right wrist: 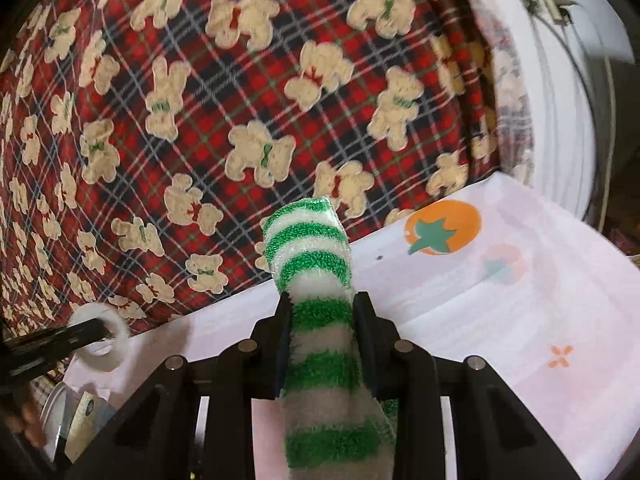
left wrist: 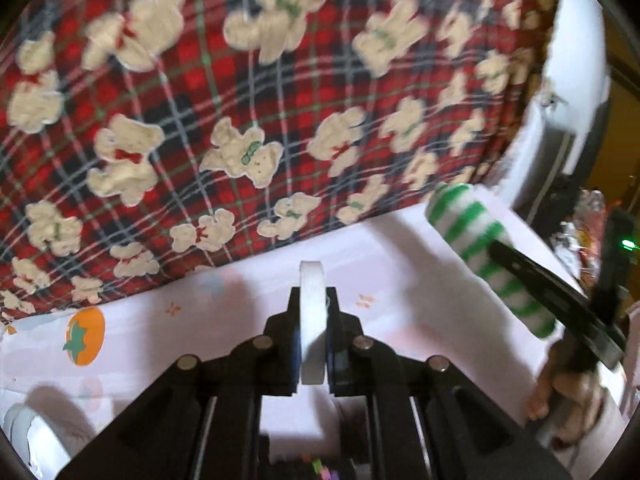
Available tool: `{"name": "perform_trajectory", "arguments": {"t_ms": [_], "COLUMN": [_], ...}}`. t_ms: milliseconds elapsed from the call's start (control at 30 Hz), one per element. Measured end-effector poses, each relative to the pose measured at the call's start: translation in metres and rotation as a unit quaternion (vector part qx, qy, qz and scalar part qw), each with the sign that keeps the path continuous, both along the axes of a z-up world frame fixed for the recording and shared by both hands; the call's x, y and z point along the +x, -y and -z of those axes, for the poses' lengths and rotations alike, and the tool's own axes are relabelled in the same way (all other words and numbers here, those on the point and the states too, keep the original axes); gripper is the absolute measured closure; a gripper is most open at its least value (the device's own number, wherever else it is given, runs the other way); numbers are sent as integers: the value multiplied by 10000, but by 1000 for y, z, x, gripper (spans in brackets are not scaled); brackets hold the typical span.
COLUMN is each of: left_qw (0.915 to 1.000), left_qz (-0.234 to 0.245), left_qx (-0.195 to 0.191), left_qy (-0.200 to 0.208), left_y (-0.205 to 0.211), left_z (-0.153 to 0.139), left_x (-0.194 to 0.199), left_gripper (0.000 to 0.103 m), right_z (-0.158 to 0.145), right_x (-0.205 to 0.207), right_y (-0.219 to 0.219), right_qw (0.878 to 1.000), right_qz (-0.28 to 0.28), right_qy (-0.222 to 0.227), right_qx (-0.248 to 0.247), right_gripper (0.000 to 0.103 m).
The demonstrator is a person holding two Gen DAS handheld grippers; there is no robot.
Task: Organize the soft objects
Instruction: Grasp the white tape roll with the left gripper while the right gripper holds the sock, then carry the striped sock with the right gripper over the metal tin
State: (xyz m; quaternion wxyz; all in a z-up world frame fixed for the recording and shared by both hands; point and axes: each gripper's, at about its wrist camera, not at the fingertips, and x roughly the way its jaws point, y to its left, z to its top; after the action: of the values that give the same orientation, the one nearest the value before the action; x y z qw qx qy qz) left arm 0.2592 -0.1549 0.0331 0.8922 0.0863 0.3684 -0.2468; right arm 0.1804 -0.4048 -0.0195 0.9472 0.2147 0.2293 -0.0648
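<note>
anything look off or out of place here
One thing: the left tongs are shut on a white ring that looks like a tape roll, rigid rather than soft, odd for a soft-objects job. The right tongs grip a green-and-white striped sock. Nothing looks spilled or damaged.

The left gripper (left wrist: pixel 313 334) is squeezed shut and points down a bit. The right gripper (right wrist: pixel 322 344) is clamped tight, with a hand (left wrist: pixel 568 404) holding it.

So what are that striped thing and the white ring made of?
The striped sock looks like fluffy terry or chenille knit: its green and white bands show a fuzzy pile. The white ring seems smooth and matte, maybe foam or tape; I can't tell which.
</note>
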Motion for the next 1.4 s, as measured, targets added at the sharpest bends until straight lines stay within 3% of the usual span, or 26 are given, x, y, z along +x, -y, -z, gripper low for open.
{"name": "perform_trajectory", "arguments": {"t_ms": [200, 367, 600, 800, 1033, 1400], "left_qw": [9978, 9948, 9932, 9927, 9913, 9841], "left_qz": [231, 391, 322, 160, -267, -1008], "left_qx": [-609, -939, -1075, -1043, -1100, -1180], "left_qy": [-78, 56, 293, 582, 666, 862], "left_y": [-42, -68, -103, -133, -174, -248], "left_z": [-5, -1, 10, 15, 20, 17], "left_x": [-65, -122, -180, -220, -244, -256], "left_gripper": [96, 96, 96, 96, 96, 96], "right_z": [0, -1, -7, -5, -9, -26], "right_x": [-51, -102, -173, -213, -231, -229], "right_y": [0, -21, -80, -125, -183, -277], "right_qw": [9997, 9992, 9946, 9945, 9935, 9813], "right_qz": [158, 265, 173, -14, -540, -1476], "right_qy": [90, 192, 488, 582, 703, 1034], "right_qx": [158, -231, -898, -875, -717, -676], "right_gripper": [71, 71, 71, 71, 71, 71]}}
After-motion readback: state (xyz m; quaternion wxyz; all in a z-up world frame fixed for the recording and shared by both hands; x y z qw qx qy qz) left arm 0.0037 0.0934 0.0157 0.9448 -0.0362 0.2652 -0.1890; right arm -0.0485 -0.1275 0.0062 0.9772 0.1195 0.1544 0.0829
